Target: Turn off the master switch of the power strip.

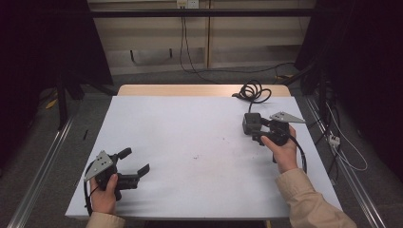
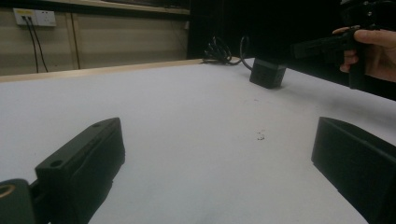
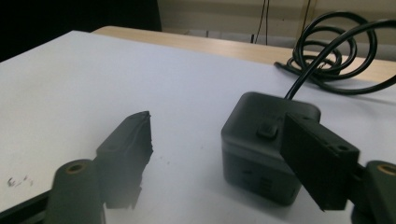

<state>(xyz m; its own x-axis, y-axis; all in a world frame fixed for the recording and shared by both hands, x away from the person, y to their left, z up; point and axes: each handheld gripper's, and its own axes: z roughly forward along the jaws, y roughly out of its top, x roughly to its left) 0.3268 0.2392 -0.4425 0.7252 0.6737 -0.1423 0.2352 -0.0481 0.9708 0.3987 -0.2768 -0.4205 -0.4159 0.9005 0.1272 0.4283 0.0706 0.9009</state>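
Black power cube [image 1: 251, 123] beside the spread right hand-held gripper [image 1: 259, 130], coiled cable [image 1: 252, 90] behind; left hand-held gripper [image 1: 135, 164] spread too.

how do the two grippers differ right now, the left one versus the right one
The left gripper sits low at the near left edge of the table, far from the black cube; the right gripper is at the far right, right up against that cube. The left gripper's jaws have bare table between them, while in the right gripper view one right jaw overlaps the cube. Both are open, black and hand-held.
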